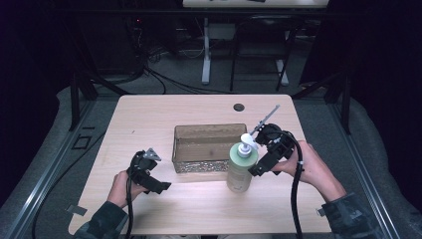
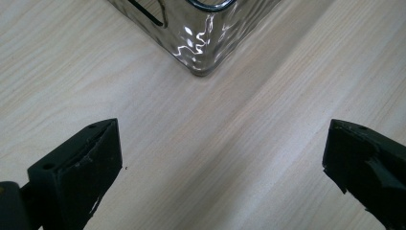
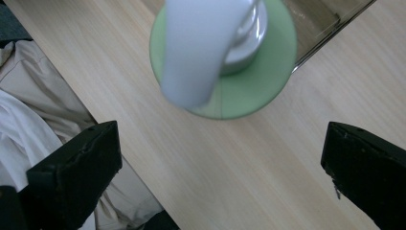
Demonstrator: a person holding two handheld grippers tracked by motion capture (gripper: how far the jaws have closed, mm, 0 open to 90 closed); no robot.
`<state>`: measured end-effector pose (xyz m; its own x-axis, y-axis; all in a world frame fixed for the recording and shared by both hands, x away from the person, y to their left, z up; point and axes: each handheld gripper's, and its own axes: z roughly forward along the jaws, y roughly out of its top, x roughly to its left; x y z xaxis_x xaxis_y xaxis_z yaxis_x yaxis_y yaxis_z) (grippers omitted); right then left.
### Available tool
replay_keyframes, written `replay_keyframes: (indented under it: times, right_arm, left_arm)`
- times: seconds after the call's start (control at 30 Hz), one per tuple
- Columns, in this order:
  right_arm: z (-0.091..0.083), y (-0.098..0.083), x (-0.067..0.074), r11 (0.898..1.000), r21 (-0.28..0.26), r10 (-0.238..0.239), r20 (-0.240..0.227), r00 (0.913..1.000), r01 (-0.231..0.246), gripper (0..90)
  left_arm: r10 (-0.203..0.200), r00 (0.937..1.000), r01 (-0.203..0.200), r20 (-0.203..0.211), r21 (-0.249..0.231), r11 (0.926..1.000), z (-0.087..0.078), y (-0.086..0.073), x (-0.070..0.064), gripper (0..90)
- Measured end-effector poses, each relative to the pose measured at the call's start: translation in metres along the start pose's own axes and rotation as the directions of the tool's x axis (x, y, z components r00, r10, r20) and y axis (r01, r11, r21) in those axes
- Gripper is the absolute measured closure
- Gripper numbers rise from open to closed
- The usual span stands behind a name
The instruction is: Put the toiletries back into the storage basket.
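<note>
We see the green pump bottle [image 1: 241,167] standing upright on the table [image 1: 149,119], just beside the clear basket's [image 1: 209,148] near right corner. Our right gripper [image 1: 258,164] hovers just right of the bottle, jaws wide, holding nothing. Our left gripper [image 1: 155,183] sits left of the basket, jaws wide and empty

The clear bin [image 1: 209,148] blocks behind the pump bottle [image 1: 241,167]; table [image 1: 149,114] elsewhere open.
</note>
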<state>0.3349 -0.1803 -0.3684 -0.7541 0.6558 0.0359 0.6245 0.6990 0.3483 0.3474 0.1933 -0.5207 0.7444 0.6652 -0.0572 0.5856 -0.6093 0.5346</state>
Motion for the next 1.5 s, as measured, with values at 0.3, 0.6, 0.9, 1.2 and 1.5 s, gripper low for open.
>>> replay_keyframes:
  times: [0.3,0.6,0.9,1.2,1.5]
  right_arm:
    - [-0.009,0.023,0.000,1.000,0.026,-0.015,0.021,0.9997,0.015,0.0]
    - [-0.017,0.049,0.001,0.999,0.037,-0.030,0.026,0.9992,0.029,18.6]
    - [-0.018,0.068,0.009,0.993,0.097,-0.066,0.045,0.9968,0.062,42.6]
    - [-0.013,0.075,0.012,0.987,0.145,-0.080,0.066,0.9946,0.069,60.7]
    - [-0.013,0.076,0.011,0.986,0.159,-0.068,0.068,0.9953,0.057,62.1]
  left_arm:
    - [0.006,1.0000,-0.006,0.005,0.008,0.9999,0.002,0.000,-0.001,0.0]
    - [0.013,0.9998,-0.014,0.011,0.018,0.9997,0.002,0.001,-0.001,0.0]
    - [0.015,0.9998,-0.015,0.014,0.022,0.9996,0.002,0.001,-0.002,0.0]
    - [0.012,0.9999,-0.013,0.012,0.019,0.9997,0.002,0.000,-0.001,0.0]
    - [0.012,0.9998,-0.012,0.015,0.025,0.9996,0.003,0.001,-0.001,0.0]
